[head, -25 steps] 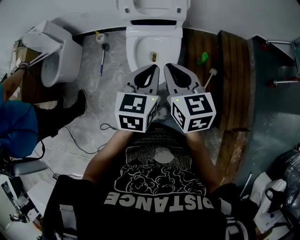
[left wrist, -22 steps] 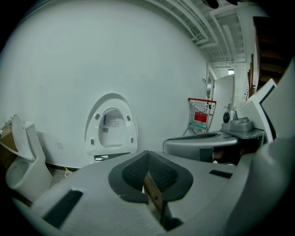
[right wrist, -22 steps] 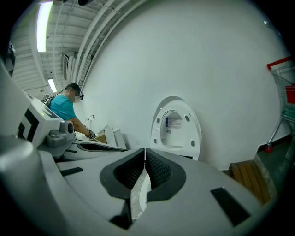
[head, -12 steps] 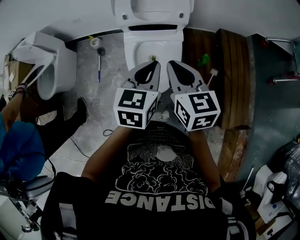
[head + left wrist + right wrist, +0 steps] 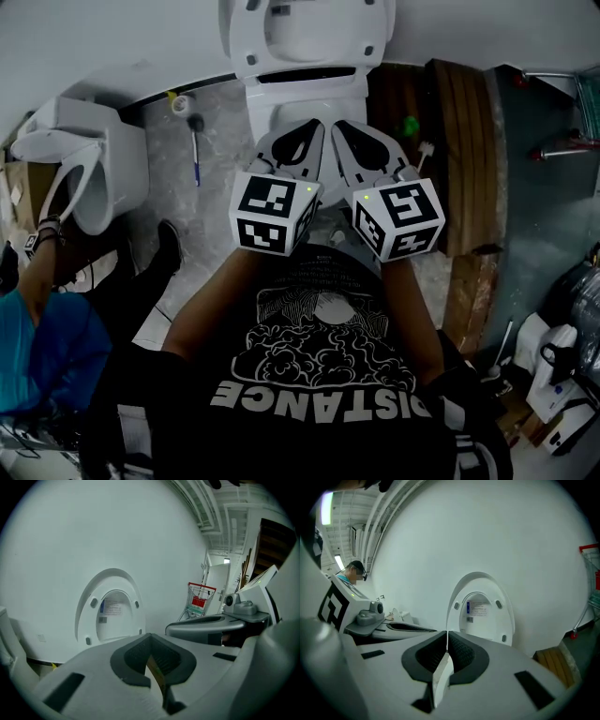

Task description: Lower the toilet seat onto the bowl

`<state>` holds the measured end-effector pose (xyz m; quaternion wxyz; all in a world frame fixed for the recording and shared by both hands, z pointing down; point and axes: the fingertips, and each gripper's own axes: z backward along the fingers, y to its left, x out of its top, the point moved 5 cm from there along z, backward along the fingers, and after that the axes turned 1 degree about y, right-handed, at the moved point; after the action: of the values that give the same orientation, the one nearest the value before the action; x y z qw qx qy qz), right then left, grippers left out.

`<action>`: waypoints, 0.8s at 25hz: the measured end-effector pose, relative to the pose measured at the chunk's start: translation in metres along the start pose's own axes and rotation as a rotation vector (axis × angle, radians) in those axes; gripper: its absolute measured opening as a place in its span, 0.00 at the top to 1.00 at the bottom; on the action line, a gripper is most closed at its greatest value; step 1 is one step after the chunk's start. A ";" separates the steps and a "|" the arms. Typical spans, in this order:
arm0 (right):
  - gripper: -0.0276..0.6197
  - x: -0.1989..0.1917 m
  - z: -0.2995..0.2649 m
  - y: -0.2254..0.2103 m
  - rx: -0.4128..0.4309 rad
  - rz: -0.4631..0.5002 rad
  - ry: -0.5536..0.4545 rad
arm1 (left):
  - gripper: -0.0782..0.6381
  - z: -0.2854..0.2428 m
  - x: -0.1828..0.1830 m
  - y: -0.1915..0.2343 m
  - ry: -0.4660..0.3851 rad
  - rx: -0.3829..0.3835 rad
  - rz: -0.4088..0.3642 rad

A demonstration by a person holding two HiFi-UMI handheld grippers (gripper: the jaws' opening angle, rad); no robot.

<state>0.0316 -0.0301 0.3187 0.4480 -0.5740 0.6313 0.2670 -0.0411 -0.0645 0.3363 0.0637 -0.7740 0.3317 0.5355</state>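
Note:
The white toilet stands against the far wall, its seat (image 5: 309,33) raised upright with the lid behind it. The bowl (image 5: 281,103) below is partly hidden by my grippers. My left gripper (image 5: 312,128) and right gripper (image 5: 340,129) are side by side over the bowl's front, both shut and holding nothing. In the left gripper view the raised seat (image 5: 112,611) shows its bumpers beyond the shut left gripper (image 5: 150,638). The right gripper view has the seat (image 5: 480,611) straight ahead of the shut right gripper (image 5: 447,639), well apart from it.
A second toilet (image 5: 84,159) stands at the left with another person (image 5: 47,328) beside it. A toilet brush (image 5: 195,141) and a tape roll (image 5: 181,103) lie between the toilets. Wooden boards (image 5: 459,141) lie at the right. A red cart (image 5: 200,599) stands farther off.
Both grippers have moved a little nearer the toilet, still shut and side by side. The raised seat now shows larger at the top of the head view.

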 end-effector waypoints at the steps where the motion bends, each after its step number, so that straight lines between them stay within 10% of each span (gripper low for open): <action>1: 0.93 0.004 -0.006 0.002 0.000 0.008 0.000 | 0.88 -0.002 0.003 0.006 0.001 -0.012 -0.005; 20: 0.92 0.094 -0.067 -0.053 0.138 0.149 -0.007 | 0.87 -0.051 0.095 0.078 -0.053 -0.087 -0.164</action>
<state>0.0709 -0.1430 0.2766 0.4674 -0.4924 0.6875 0.2576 -0.0268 -0.1900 0.2953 0.0822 -0.7861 0.2418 0.5629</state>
